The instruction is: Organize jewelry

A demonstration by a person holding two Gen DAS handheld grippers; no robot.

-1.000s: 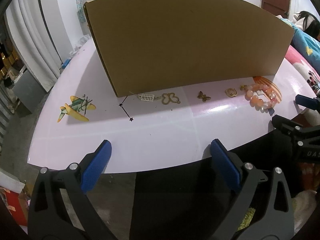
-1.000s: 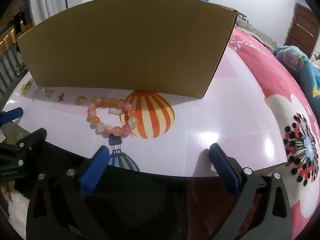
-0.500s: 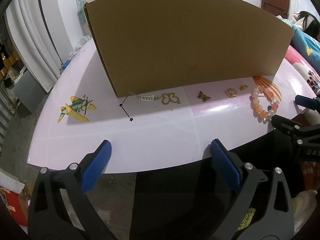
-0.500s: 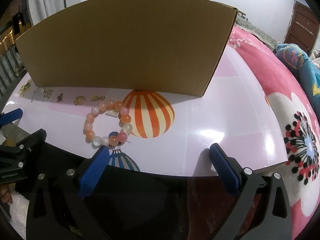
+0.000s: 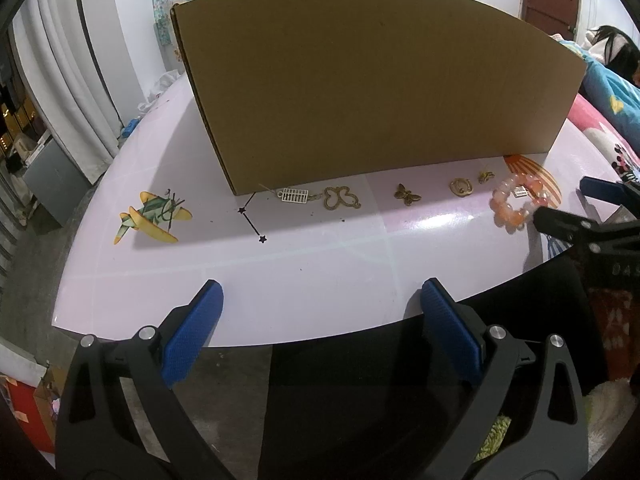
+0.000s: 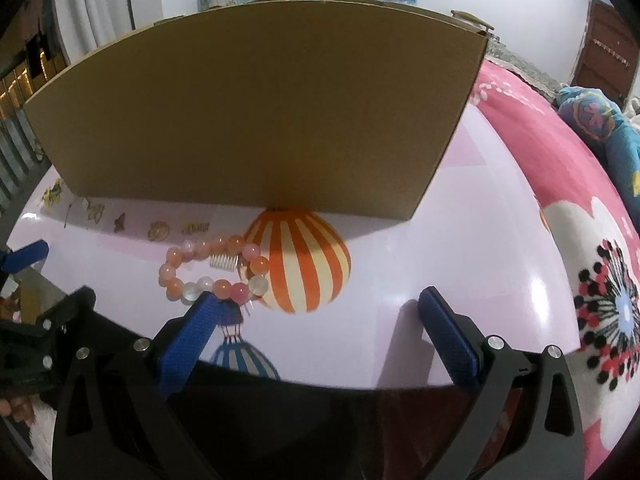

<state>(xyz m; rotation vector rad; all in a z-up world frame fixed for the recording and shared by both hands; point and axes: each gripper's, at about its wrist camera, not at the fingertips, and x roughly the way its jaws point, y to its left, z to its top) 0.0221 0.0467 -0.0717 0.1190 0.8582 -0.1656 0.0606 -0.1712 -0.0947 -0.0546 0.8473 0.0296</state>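
Observation:
A pink and orange bead bracelet [image 6: 212, 270] lies on the lilac table around a small silver comb charm [image 6: 224, 261]; it also shows in the left wrist view [image 5: 514, 204]. A row of brass charms lies before the cardboard box [image 5: 372, 96]: an abacus charm [image 5: 295, 195], an open butterfly [image 5: 341, 199], a small butterfly [image 5: 407, 194], a round charm [image 5: 461, 187] and a tiny one [image 5: 485, 176]. My right gripper [image 6: 320, 316] is open, its left fingertip just in front of the bracelet. My left gripper [image 5: 320, 312] is open and empty at the table's near edge.
The tall box stands across the back of the table [image 5: 320, 256]. The table bears printed pictures: a yellow plane [image 5: 150, 216], a striped orange balloon [image 6: 304, 264] and a blue balloon [image 6: 240, 356]. A pink flowered blanket [image 6: 580, 240] lies to the right.
My right gripper has moved forward over the table toward the bracelet. The bracelet has shifted and changed shape on the table. My left gripper has stayed put.

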